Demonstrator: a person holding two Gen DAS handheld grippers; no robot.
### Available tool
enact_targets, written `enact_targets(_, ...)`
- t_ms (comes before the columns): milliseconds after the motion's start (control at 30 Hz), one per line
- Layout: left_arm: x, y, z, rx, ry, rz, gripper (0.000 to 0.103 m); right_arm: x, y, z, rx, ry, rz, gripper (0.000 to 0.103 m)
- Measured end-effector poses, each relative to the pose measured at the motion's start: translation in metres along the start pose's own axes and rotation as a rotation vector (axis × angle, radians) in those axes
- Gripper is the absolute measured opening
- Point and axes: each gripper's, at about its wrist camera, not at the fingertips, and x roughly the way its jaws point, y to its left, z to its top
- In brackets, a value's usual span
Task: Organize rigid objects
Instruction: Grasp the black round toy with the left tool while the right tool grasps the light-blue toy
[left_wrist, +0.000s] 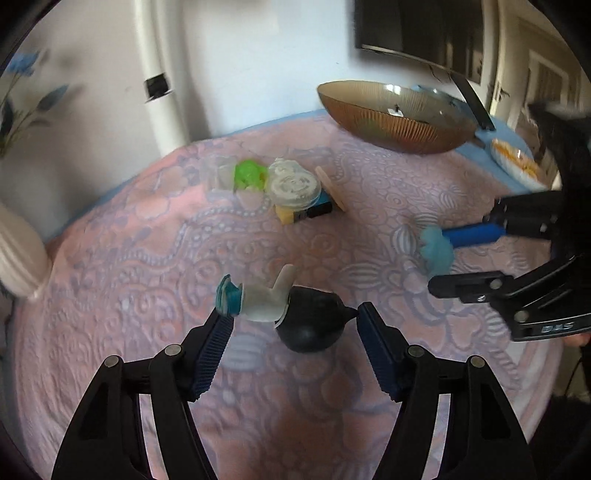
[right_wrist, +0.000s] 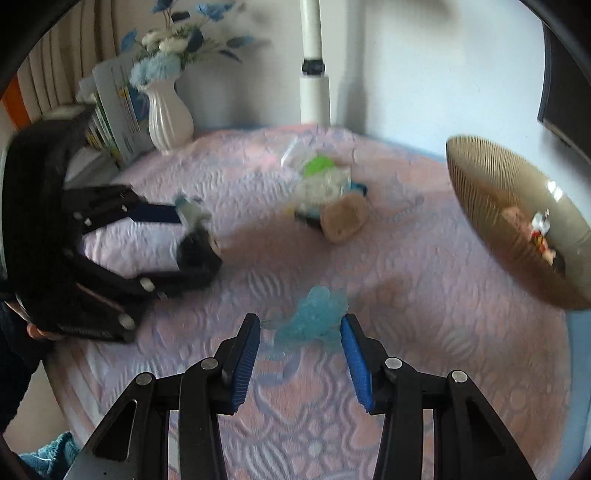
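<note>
Toy pile (left_wrist: 291, 188) mid-cloth, ribbed bowl (left_wrist: 391, 122) behind, vase (right_wrist: 170, 114) left

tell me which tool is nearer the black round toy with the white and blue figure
Left. The left tool is open with the black round toy between its fingers. The right tool is off to the side, open around a translucent light blue figure.

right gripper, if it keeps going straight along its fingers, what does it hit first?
The pale blue translucent toy lying between the open right gripper fingers. Beyond it is bare cloth, then probably the clutter pile with the green piece, though depth is unclear.
</note>
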Motion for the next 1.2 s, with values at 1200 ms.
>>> enact_targets(1200, -0.003, 0.038, -0.036, -0.280, 0.051, 0.050, 0.045, -0.002, -0.020, -0.019, 0.131, -0.001, 0.137, 0.063)
